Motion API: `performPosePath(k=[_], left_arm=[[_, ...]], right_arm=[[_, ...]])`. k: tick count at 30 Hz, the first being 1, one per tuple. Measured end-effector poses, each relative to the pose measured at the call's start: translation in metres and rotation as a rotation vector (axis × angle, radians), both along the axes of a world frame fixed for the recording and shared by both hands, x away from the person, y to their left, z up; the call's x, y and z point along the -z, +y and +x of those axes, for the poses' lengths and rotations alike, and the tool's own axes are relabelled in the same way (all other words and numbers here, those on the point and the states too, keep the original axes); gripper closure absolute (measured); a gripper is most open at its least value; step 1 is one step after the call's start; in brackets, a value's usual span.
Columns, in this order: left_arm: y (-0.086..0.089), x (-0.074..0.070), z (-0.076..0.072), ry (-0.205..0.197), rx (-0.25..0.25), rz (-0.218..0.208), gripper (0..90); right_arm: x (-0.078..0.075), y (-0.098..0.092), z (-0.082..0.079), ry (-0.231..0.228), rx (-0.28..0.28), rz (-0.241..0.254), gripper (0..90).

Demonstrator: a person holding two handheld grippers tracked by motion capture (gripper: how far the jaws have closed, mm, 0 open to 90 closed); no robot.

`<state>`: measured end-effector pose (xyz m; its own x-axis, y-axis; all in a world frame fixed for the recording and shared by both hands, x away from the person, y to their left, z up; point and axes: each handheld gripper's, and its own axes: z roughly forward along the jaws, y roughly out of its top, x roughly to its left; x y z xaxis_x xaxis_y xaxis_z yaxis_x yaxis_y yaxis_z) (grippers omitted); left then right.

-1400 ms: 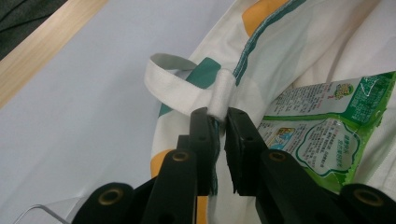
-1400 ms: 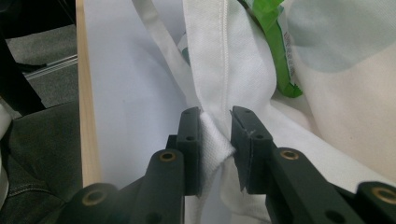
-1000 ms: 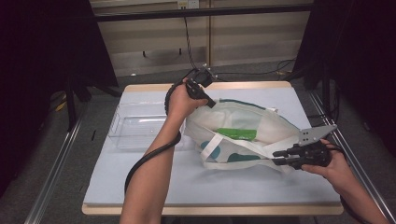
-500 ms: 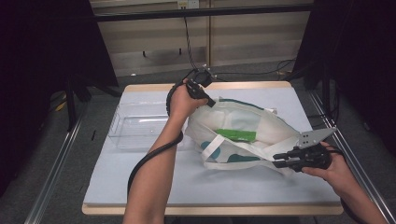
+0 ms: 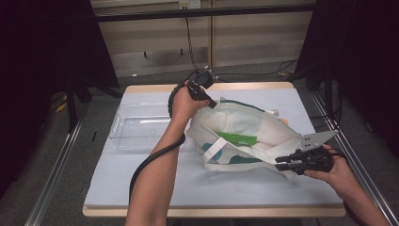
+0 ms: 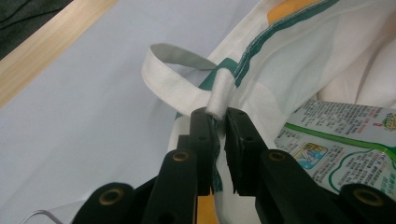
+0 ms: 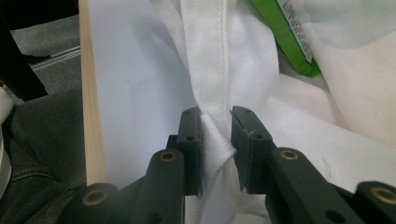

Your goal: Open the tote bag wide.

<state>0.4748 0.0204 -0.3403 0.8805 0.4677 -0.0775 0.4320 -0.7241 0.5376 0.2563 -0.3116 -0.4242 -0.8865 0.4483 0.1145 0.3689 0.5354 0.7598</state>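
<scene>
A clear tray (image 5: 136, 127) sits near the left edge of the counter (image 5: 141, 188). Next to it, the left tongs (image 5: 210, 101) are clenched on the rim of the white cloth bag (image 5: 244, 127), by a strap (image 6: 173, 84). The bag lies in the middle of the counter, toward the right edge, with a green packet (image 5: 237, 139) inside. The right tongs (image 5: 278, 163) pinch the bag's other white strap (image 7: 210, 70) near the right edge.
</scene>
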Motion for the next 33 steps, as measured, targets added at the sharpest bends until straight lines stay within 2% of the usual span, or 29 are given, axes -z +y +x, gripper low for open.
performPosePath(k=[33], left_arm=[[0.003, 0.016, 0.006, -0.007, -0.04, -0.014, 81.1]], right_arm=[[0.009, -0.001, -0.004, 0.009, -0.004, -0.008, 73.5]])
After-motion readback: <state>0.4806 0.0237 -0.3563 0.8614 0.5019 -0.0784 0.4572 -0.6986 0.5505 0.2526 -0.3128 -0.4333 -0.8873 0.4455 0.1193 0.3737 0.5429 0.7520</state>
